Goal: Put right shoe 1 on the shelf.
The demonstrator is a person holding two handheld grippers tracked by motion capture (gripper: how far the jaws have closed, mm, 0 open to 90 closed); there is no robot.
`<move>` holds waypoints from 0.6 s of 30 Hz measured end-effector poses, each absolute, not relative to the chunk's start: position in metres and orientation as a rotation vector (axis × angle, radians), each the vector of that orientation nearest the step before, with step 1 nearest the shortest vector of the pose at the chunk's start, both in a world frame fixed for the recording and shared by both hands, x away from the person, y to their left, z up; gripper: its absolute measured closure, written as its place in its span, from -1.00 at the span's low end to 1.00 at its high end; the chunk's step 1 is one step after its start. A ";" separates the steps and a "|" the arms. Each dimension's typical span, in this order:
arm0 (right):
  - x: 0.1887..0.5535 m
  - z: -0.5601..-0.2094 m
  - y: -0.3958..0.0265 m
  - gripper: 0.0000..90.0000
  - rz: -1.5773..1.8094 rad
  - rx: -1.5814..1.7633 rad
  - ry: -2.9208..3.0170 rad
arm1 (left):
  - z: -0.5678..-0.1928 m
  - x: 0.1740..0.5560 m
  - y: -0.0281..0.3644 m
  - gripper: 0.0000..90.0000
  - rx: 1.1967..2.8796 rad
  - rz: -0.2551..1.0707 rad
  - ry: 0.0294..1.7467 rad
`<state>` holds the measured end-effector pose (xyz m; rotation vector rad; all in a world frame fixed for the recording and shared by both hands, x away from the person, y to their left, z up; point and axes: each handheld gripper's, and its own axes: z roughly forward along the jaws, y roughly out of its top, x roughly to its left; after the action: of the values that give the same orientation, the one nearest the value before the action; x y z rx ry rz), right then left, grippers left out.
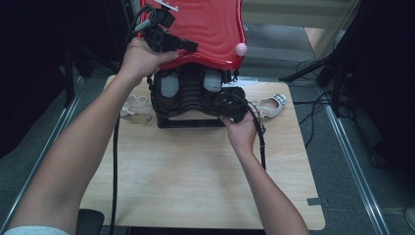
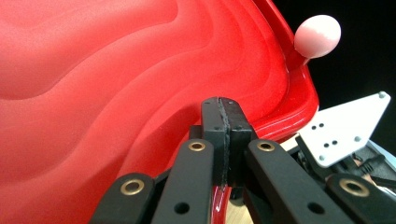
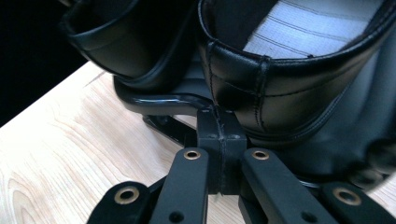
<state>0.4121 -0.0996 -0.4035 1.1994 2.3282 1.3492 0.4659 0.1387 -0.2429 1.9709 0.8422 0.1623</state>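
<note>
The left gripper (image 2: 226, 116) pinches the lower rim of the red lid (image 1: 205, 27); the right gripper (image 3: 220, 126) is closed at the black shoe (image 3: 280, 88) on the rack (image 1: 188, 120), gripping nothing I can see. If the pinch slips, the raised lid could drop onto the shoes. The shoes run away from the person, heels facing the right gripper.

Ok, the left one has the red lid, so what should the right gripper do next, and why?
Probably open the right gripper. Its jaws are shut, tips at the rack bar just under the black shoe, so it can't grasp anything yet. The left gripper is shut on the red lid at its rim.
</note>
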 end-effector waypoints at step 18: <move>0.417 -0.412 -0.120 1.00 1.357 1.268 2.321 | -0.241 0.464 0.137 1.00 1.970 0.184 0.876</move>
<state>0.4172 -0.1199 -0.4122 1.2685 2.3211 1.3575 0.4635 0.1367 -0.2414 1.9700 0.8762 0.1842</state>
